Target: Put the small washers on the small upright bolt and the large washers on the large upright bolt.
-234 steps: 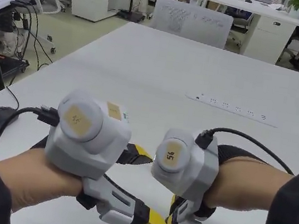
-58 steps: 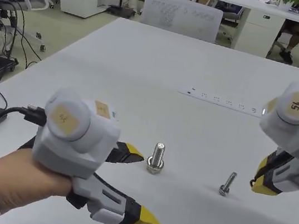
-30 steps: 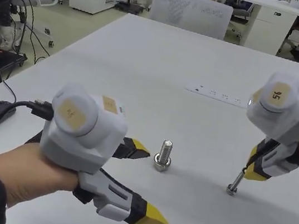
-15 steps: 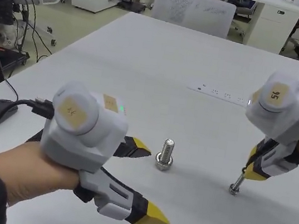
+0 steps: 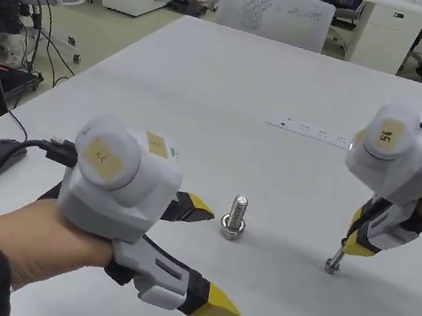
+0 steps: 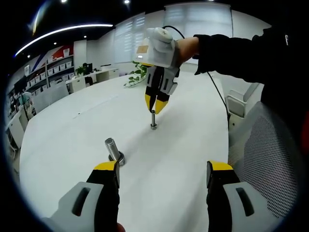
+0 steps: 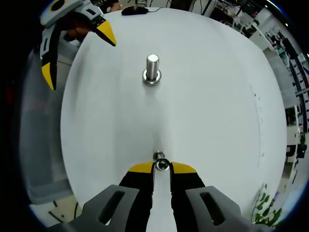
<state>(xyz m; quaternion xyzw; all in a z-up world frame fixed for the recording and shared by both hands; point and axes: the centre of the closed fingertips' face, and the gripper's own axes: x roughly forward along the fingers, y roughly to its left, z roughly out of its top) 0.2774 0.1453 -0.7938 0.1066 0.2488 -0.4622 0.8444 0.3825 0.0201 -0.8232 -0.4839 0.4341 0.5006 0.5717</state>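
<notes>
White workbench (image 5: 206, 86) carries the large bolt (image 5: 235, 216) upright at centre (a flange or a washer at its base; cannot tell which) and the small bolt (image 5: 334, 261) to its right, well apart, head down on the surface, shank leaning slightly. Right gripper (image 5: 353, 244) stands directly above the small bolt, jaws drawn narrow on the shank's upper end, so the bolt's long axis runs up into the claw. Left gripper (image 5: 213, 260) is spread wide and holds nothing, at the near left of the large bolt and the nearer of the two to it.
</notes>
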